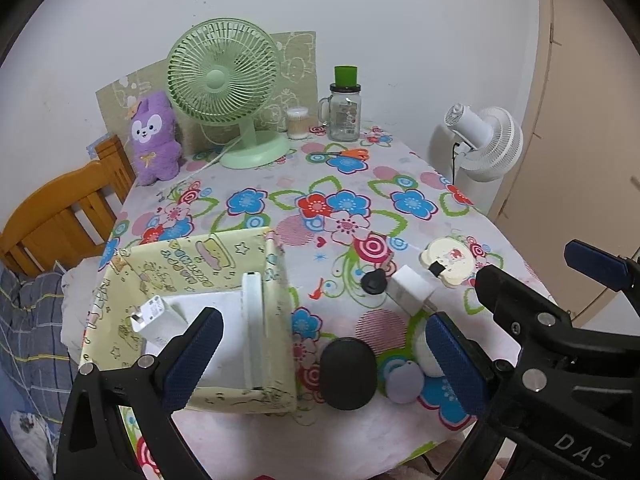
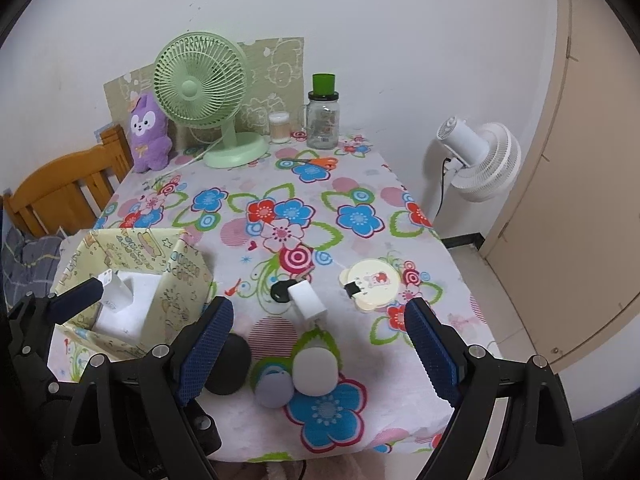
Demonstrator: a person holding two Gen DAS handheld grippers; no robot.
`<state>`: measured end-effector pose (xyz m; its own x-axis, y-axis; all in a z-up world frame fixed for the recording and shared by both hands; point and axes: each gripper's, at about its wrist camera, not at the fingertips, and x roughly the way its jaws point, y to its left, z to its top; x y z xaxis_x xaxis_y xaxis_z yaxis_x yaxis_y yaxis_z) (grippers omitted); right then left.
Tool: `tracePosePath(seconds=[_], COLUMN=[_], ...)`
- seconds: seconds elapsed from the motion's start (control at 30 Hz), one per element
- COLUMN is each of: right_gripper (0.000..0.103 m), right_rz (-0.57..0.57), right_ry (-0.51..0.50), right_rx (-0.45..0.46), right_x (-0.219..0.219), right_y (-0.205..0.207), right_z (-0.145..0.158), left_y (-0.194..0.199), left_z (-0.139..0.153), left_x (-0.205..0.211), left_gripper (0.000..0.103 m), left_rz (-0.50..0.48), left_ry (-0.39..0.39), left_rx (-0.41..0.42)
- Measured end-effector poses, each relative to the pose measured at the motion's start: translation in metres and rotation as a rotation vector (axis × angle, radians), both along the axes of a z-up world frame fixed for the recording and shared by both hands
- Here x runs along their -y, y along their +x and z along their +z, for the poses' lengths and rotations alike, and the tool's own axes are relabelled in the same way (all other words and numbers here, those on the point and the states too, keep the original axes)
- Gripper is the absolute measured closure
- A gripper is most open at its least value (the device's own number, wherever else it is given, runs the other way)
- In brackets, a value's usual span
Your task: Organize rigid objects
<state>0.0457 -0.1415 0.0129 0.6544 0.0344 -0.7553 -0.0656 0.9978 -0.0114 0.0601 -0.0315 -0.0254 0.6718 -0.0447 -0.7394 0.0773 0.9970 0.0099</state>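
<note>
The left tool [image 1: 322, 344] and the right tool [image 2: 318, 344] both hang spread wide and empty above the near edge of the floral worktop [image 2: 352, 184]. A black oval case [image 1: 349, 374], a lilac disc [image 1: 405, 384], a white charger [image 2: 307, 301] and a cream bear-shaped case [image 2: 372, 284] lie loose on the cloth. Left of them, the yellow patterned box [image 1: 276, 320] already holds another white charger [image 1: 154, 318].
</note>
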Motion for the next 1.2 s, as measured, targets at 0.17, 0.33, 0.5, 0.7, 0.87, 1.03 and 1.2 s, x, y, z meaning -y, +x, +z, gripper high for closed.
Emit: tracePosePath(seconds=[0.17,0.33,0.5,0.7,0.87,1.03,1.2], right_gripper=[0.014,0.014,0.014,0.014,0.014,0.014,0.019], right_rz=[0.003,-0.002,0.007,0.017,0.011,0.019,0.022], right_ry=[0.005,0.012,0.038,0.044,0.033,0.028,0.046], right_rx=[0.007,0.006,-0.009,0.005,-0.002,-0.014,-0.045], right_x=[0.009,0.019,0.03,0.039,0.045,0.048,0.05], right_y=[-0.002,-0.003,-0.001,-0.002,0.001,0.004,0.008], right_z=[-0.002,-0.004,-0.01,-0.016,-0.027,-0.041,-0.06], left_y=[-0.001,0.001,0.003,0.008,0.01,0.014,0.018], left_z=[-0.001,-0.004,-0.009,-0.019,-0.029,-0.045,-0.062], left_x=[0.011,0.022,0.034,0.049,0.062,0.065,0.067], left_gripper=[0.008,0.02,0.028,0.03,0.033,0.039,0.043], left_rz=[-0.01,-0.018,-0.035,-0.062,-0.085,-0.074,-0.062], left_ry=[0.001,-0.008,0.007,-0.015,-0.011,-0.021,-0.016], left_rx=[0.004,-0.001,-0.006,-0.022,-0.028,-0.051,-0.065])
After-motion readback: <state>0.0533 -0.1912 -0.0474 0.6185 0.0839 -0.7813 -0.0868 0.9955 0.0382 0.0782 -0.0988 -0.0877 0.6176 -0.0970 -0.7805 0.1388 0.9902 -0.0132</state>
